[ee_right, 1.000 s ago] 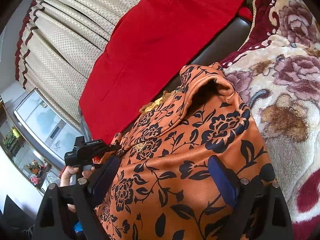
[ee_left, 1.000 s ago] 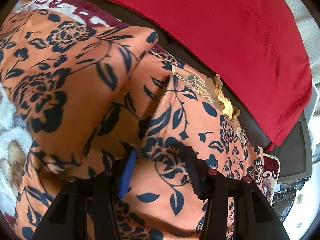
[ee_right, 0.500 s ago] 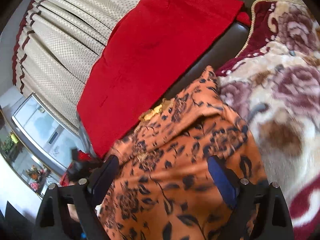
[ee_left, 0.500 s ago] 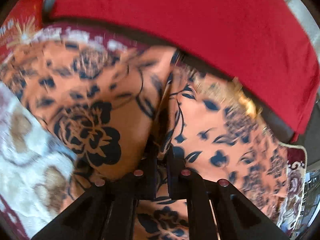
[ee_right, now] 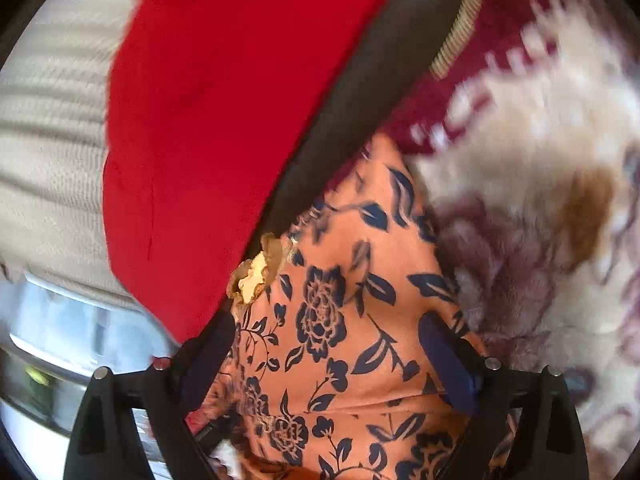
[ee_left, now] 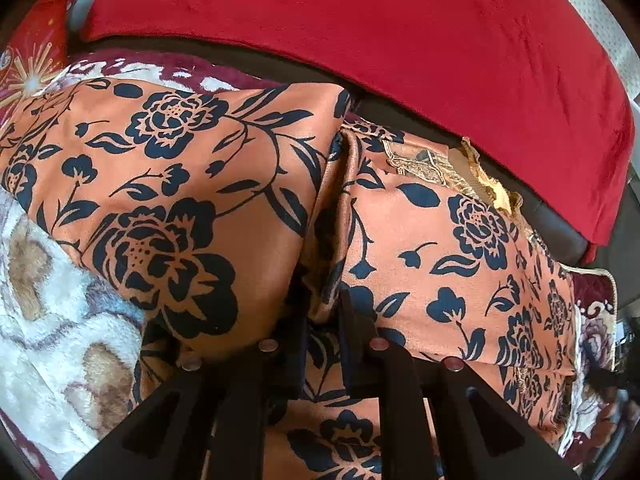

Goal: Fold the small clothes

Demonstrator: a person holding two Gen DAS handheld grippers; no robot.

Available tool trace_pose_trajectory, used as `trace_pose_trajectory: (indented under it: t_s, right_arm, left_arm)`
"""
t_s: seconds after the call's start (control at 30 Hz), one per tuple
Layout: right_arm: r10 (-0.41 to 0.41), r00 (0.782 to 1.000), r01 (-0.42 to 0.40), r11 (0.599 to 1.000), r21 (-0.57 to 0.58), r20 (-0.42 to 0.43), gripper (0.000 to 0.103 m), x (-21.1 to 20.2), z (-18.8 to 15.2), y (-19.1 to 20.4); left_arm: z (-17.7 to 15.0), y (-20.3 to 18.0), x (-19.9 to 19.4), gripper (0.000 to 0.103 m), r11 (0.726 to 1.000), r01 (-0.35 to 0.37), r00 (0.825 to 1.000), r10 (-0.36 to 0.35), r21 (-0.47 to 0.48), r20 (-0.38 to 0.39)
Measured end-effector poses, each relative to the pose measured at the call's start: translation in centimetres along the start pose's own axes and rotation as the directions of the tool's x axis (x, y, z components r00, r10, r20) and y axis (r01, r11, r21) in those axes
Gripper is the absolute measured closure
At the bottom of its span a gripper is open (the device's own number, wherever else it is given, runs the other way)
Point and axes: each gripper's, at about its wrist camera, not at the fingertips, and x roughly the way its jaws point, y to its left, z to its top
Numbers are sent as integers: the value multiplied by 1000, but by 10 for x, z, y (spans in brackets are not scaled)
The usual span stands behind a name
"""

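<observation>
Left gripper [ee_left: 320, 300] pinching a fold of the orange floral garment [ee_left: 168, 208], jaws easing apart slightly. Right gripper [ee_right: 326, 344] hovering spread wide over the same cloth, grasping nothing. Garment lying on a floral blanket [ee_right: 540, 184].

Smooth satiny floral garment [ee_left: 224, 184], fluffy plush blanket [ee_left: 60, 344], matt red velvety cloth [ee_left: 400, 32].

Black hand-held gripper [ee_left: 322, 316], silver screws, blue pads [ee_right: 448, 360]
</observation>
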Motion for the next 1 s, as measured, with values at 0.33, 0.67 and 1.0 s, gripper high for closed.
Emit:
trace_pose_trajectory:
  t_s: [0.33, 0.67, 1.0]
  right_arm:
    - [-160, 986, 166, 978, -129, 53, 7, -4, 4, 6]
    - [-117, 963, 228, 838, -495, 244, 7, -54, -100, 78]
    - [-81, 959, 226, 798, -559, 273, 7, -63, -188, 72]
  left_arm:
    - [-8, -28, -24, 61, 989, -94, 995, 90, 112, 40]
    - [-12, 39, -119, 31, 993, 110, 981, -113, 30, 159]
    - [15, 192, -147, 30, 947, 59, 968, 23, -316, 249]
